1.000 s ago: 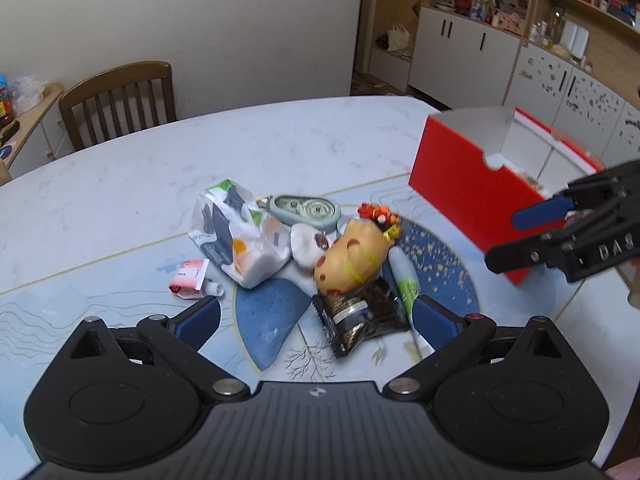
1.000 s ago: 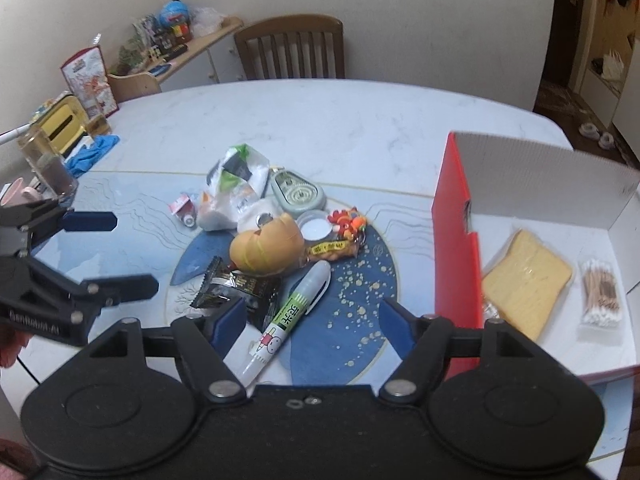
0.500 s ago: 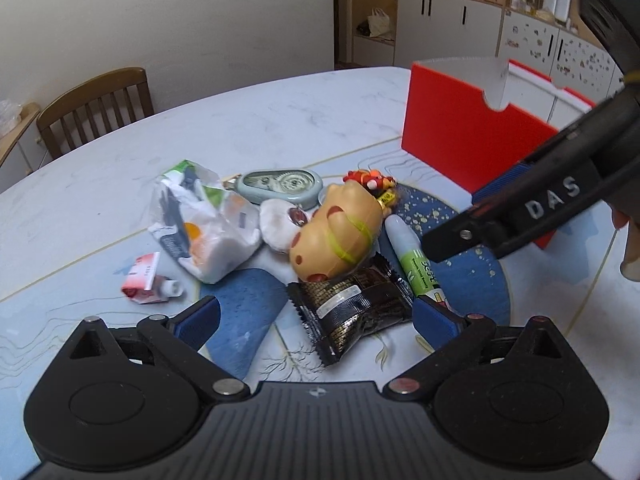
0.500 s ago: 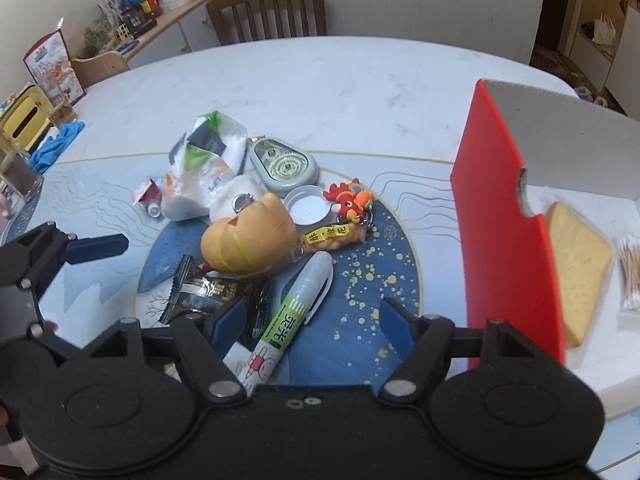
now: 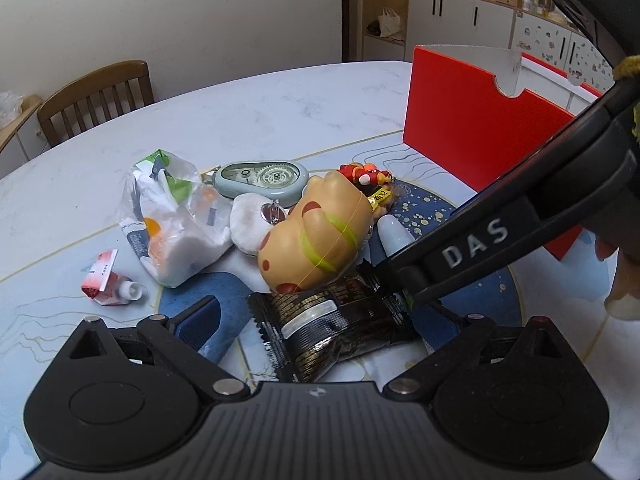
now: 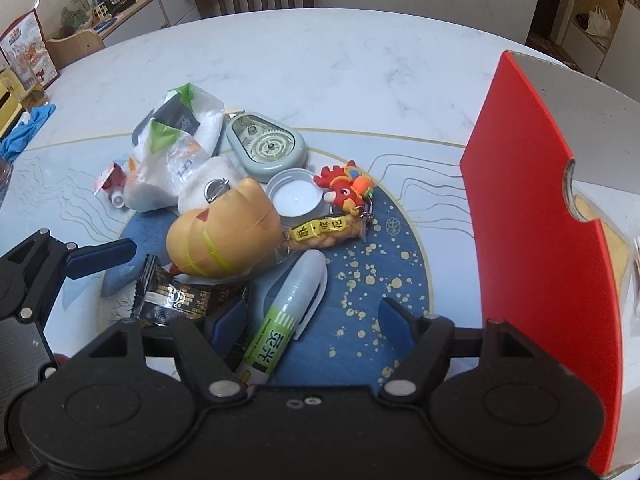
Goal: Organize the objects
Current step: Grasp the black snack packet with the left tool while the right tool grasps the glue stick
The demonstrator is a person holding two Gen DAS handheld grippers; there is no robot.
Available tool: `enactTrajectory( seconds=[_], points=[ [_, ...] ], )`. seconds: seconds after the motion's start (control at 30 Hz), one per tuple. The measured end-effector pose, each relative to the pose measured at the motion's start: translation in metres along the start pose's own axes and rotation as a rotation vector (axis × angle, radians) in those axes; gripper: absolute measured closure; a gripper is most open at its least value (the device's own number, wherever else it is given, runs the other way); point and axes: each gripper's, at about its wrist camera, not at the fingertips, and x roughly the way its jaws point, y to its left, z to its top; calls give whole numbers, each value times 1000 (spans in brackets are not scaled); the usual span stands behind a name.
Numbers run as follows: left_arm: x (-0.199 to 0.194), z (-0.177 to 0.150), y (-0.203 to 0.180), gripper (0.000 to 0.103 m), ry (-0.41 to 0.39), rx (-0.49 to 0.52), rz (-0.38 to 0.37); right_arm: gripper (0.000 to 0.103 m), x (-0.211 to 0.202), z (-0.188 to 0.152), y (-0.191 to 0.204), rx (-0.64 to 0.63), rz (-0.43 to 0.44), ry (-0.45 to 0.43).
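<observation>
A pile lies on the blue patch of the table: a tan squishy toy (image 5: 316, 232) (image 6: 224, 236), a black snack packet (image 5: 332, 320) (image 6: 180, 296) and a green-and-white glue pen (image 6: 288, 316). My left gripper (image 5: 324, 320) is open, low over the table, with the packet between its fingers. My right gripper (image 6: 310, 318) is open too, and the pen lies between its pads. One right finger (image 5: 460, 256) crosses the left wrist view and hides most of the pen there. A left finger (image 6: 100, 254) shows beside the toy.
A red box (image 5: 472, 136) (image 6: 532, 240) stands open at the right. Behind the toy are a tape dispenser (image 6: 266, 146), a plastic bag (image 6: 172, 148), a tealight (image 6: 296, 198), a red keychain (image 6: 344, 188) and a small red tube (image 5: 106, 280). A chair (image 5: 96, 100) stands at the far edge.
Both grippers have come lower and closer to the pile. The right one now straddles the pen, the left one the black packet. No object has moved.
</observation>
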Motion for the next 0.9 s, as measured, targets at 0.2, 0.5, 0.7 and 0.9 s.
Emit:
enactTrajectory(
  seconds=[0.2, 0.5, 0.7, 0.9],
  points=[
    [4, -3, -1, 2, 4, -33, 4, 33, 4, -3, 6, -29, -18, 9],
    [0, -8, -1, 27, 2, -64, -19, 49, 6, -6, 8, -56, -54, 6],
    [-3, -7, -1, 44, -3, -104, -48, 65, 3, -9, 7, -74, -61, 1],
    [-10, -11, 8, 57, 6, -168, -84, 80, -3, -19, 5, -80, -42, -5]
  ],
)
